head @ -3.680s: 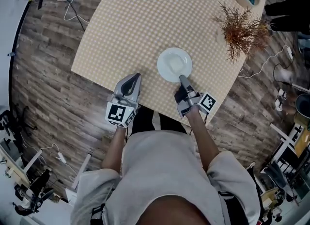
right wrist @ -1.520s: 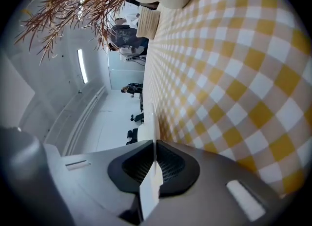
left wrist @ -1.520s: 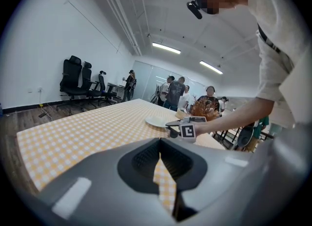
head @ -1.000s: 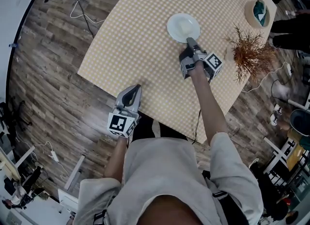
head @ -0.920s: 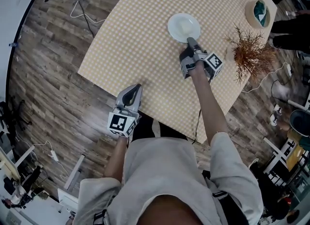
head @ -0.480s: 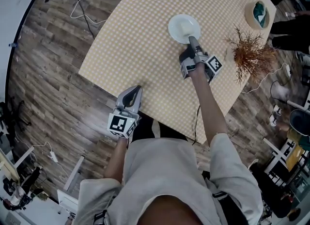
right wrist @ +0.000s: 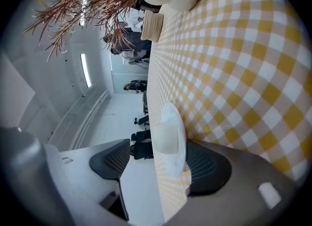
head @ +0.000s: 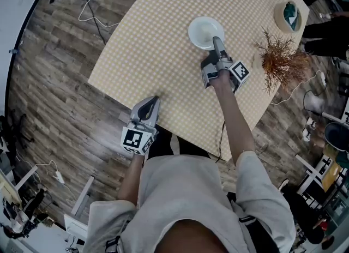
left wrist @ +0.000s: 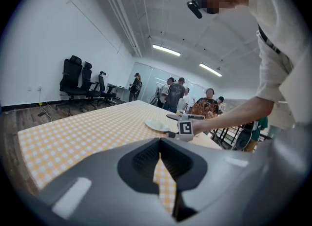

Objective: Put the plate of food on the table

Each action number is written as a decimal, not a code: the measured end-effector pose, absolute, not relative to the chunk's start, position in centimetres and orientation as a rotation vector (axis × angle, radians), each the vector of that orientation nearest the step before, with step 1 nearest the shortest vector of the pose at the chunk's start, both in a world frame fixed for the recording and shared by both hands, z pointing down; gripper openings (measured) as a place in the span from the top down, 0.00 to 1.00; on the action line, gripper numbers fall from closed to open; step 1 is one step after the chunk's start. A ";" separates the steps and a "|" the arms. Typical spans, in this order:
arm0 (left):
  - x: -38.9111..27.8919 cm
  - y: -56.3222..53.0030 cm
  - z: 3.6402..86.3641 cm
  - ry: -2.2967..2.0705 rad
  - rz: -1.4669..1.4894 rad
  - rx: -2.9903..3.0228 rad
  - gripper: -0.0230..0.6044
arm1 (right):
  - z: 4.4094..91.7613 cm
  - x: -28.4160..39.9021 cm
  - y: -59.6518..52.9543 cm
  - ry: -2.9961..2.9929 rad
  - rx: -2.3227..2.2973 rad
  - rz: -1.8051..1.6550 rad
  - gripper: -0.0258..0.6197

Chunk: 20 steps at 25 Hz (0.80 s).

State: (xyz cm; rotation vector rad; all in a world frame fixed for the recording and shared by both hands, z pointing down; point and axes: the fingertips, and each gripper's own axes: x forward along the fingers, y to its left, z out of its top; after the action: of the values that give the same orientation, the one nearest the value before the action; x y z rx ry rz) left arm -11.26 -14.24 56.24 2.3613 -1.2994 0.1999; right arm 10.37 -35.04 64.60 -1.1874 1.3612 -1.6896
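One round white plate (head: 204,31) on checkered table (head: 158,50).

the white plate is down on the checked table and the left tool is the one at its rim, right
Not quite: it is the right tool at the rim of the plate, not the left. The right gripper view shows its jaws opening with the rim between them. The left tool hangs by the near edge of the table, away from the plate. The plate is indeed down on the checked table.
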 end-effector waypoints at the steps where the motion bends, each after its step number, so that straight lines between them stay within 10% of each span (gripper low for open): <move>1: -11.3 -14.2 56.2 -1.299 0.200 2.362 0.95 | 64.5 10.3 -35.0 1.365 -1.193 -1.694 0.41; 20: -10.3 -14.2 56.1 -1.270 0.188 2.371 0.95 | 65.0 7.8 -32.0 2.111 -1.422 -1.711 0.47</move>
State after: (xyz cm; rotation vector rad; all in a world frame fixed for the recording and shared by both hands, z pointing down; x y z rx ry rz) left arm -10.31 -14.15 56.13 2.3706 -1.2695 0.1875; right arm 7.80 -32.01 64.97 -1.4223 2.1110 -1.7109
